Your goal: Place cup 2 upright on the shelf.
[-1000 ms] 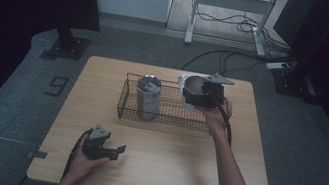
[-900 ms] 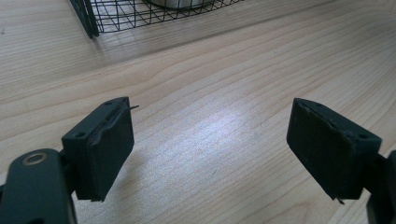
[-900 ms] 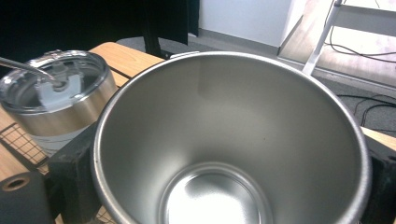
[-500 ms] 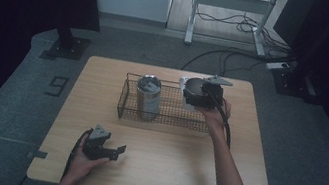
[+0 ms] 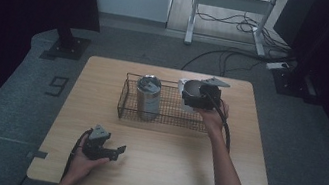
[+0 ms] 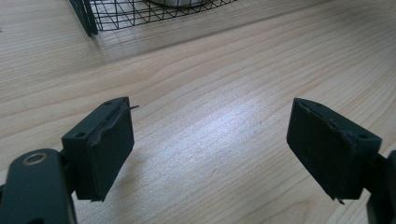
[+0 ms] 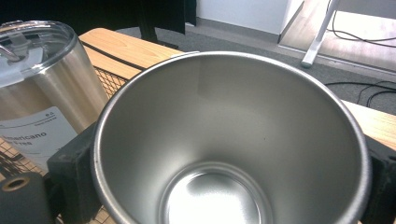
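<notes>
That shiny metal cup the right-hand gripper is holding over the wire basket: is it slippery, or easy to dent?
The cup looks like smooth polished steel, so it is probably slippery between the pads. It seems rigid, unlikely to dent. It is empty, so likely light. Its walls taper downward, so it could slide in the right gripper.

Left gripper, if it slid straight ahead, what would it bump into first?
Probably the wire basket, at its near side; before that, the left gripper has just bare table ahead. Depth is hard to judge.

Brushed steel cup [image 7: 229,140], black wire basket [image 5: 169,111], wood table [image 5: 165,168]
</notes>
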`<state>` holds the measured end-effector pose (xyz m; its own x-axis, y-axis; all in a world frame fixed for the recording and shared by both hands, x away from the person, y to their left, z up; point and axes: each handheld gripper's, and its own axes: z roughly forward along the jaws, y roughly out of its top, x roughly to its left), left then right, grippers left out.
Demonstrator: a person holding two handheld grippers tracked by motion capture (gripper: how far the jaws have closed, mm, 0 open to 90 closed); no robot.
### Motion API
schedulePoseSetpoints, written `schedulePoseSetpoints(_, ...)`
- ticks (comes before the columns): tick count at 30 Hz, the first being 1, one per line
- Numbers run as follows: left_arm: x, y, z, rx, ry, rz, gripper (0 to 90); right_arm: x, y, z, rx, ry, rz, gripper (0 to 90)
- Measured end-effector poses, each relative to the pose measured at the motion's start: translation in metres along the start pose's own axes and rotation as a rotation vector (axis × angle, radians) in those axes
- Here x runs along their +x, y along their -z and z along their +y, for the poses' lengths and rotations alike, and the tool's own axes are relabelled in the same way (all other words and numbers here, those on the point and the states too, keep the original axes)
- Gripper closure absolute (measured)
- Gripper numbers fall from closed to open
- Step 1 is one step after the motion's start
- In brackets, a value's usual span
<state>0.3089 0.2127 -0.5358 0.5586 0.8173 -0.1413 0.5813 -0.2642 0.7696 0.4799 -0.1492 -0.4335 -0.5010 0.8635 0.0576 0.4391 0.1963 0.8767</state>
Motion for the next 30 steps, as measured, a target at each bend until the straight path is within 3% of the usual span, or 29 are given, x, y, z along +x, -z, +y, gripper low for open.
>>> schedulePoseSetpoints(30,-0.001,0.0,0.0,0.005,0.0,-0.009,15.3,-0.005,-0.02,-0.022,0.048,-0.015,0.002,6.4)
